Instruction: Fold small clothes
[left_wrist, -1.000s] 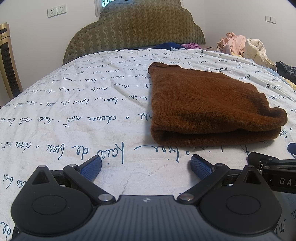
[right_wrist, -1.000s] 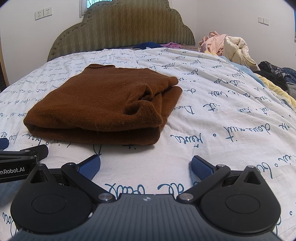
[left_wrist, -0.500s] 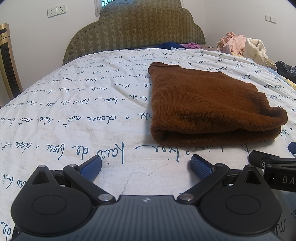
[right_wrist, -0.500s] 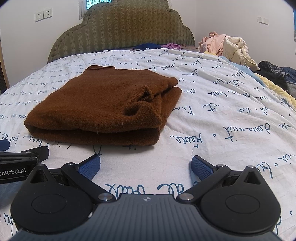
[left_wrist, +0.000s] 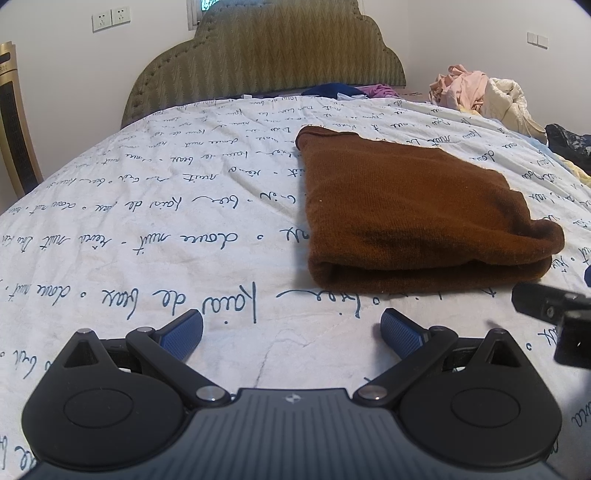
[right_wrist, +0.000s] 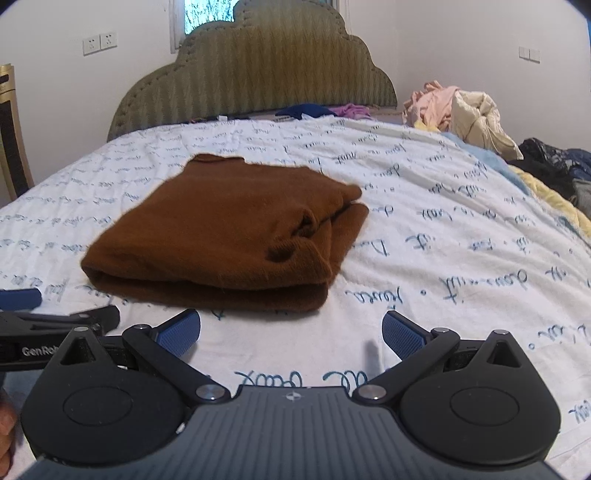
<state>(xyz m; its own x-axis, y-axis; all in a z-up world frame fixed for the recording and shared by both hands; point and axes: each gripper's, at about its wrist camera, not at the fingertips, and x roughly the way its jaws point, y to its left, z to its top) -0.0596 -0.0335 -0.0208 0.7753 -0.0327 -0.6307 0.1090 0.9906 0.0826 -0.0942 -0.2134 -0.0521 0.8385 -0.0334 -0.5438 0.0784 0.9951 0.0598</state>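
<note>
Folded brown sweater (right_wrist: 229, 236) flat, long axis toward headboard (right_wrist: 258, 77).

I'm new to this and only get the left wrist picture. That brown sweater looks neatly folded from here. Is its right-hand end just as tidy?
Observer: No. The right wrist view shows the brown sweater bunched at that end, with a rolled cuff lying on top.
Operator: Is the other gripper holding it?
Observer: No. The right gripper is open and empty, just short of the sweater's near edge, with bare sheet between.
</note>
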